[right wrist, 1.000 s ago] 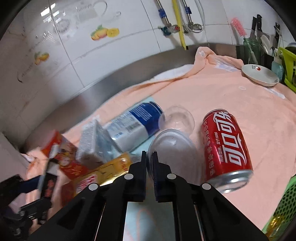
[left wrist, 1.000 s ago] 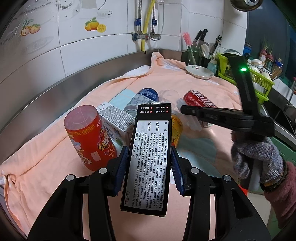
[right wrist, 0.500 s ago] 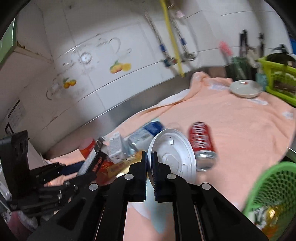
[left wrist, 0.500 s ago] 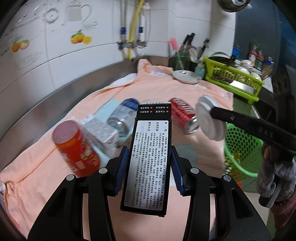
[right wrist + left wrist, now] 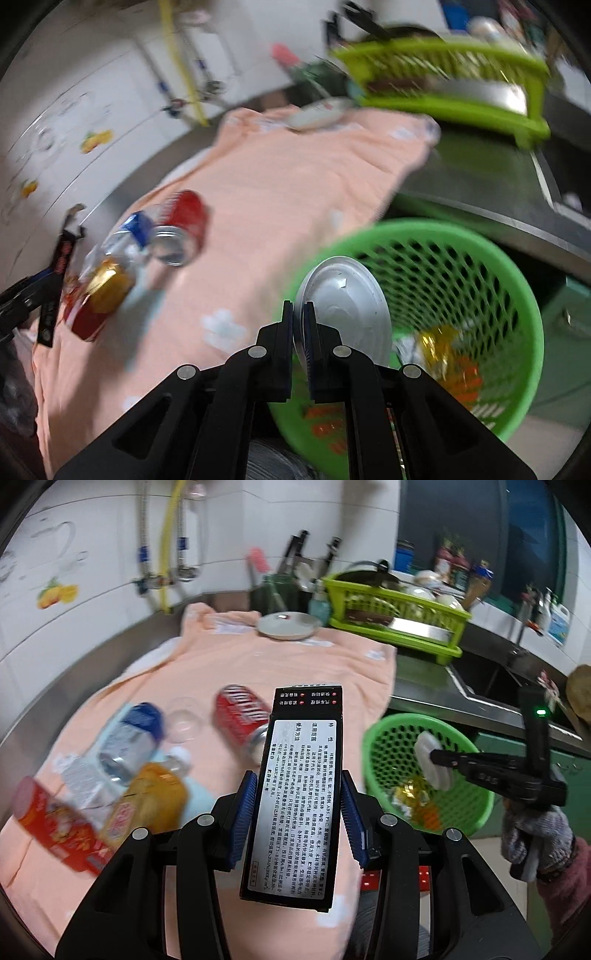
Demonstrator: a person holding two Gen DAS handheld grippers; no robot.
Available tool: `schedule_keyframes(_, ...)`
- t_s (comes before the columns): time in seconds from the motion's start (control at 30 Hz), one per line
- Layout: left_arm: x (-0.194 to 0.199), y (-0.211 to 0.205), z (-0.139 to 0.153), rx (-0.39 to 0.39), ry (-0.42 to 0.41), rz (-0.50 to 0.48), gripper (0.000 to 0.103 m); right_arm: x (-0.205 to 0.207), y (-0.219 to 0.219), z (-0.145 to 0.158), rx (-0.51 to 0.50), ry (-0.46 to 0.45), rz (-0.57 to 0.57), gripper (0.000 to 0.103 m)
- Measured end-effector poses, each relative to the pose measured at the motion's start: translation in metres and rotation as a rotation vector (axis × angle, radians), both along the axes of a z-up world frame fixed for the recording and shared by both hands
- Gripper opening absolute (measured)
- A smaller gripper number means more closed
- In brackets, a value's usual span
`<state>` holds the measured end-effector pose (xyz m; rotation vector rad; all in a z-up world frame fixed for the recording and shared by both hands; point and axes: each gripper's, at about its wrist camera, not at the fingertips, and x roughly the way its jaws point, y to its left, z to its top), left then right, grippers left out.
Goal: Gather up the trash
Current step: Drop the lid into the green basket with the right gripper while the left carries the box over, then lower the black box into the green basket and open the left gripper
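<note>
Countertop [image 5: 417, 686] draped in a peach towel [image 5: 229, 657] is the scene as a trash sweep turns from pickup to drop-off: a second ago both cameras looked square at the litter pile, and now both have swung toward the green mesh basket [image 5: 373, 753] at the counter's edge. Dominating the right-wrist view, the basket already holds crumpled gold and orange wrappers [image 5: 443, 350]. Over its near rim the right gripper [image 5: 300, 321] has carried a round plastic lid [image 5: 347, 306], lifted from beside the red cola can [image 5: 243, 712]; its fingers are pinched tight on the lid's edge, and the lid hangs upright above the basket's mouth. Opening the fingers looks to be all that stands between this item and the bin. The left gripper [image 5: 299, 812] has kept its clamp on a black printed carton [image 5: 299, 790], held upright between the blue pads [image 5: 245, 812] and now turned partway toward the basket, apparently next in line. Left behind on the towel are the cola can, a blue-labelled can [image 5: 129, 742], a yellow bottle [image 5: 151, 805], a small white pack [image 5: 83, 786] and a red snack tube [image 5: 55, 827], so much of the job remains.
</note>
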<state>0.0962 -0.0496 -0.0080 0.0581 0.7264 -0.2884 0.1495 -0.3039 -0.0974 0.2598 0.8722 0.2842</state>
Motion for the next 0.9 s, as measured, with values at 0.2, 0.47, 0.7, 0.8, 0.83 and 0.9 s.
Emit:
schedule_keyframes(0.2,0.013,-0.042,-0.009,0.001,0.031,-0.067,0.044,0.01,-0.031,-0.023,-0.008,0.05,-0.039,0.007)
schedule_keyframes(0.47,0.033,-0.093,-0.023,0.01,0.071,-0.148,0.044,-0.003,-0.064,-0.015,0.006,0.007,-0.082,0.013)
schedule_keyframes(0.7,0.05,-0.143,-0.047,0.012,0.136,-0.227,0.045,-0.035,-0.085,0.013,-0.031,-0.094,-0.123,0.049)
schedule_keyframes(0.8,0.056,-0.169,-0.064,0.019,0.173,-0.26,0.045,-0.048,-0.094,0.02,-0.053,-0.123,-0.139,0.056)
schedule_keyframes(0.83,0.057,-0.175,-0.068,0.018,0.185,-0.267,0.045,-0.053,-0.097,0.022,-0.061,-0.132,-0.144,0.059)
schedule_keyframes(0.9,0.06,-0.186,-0.076,0.013,0.205,-0.28,0.045,-0.059,-0.102,0.024,-0.075,-0.146,-0.16,0.063)
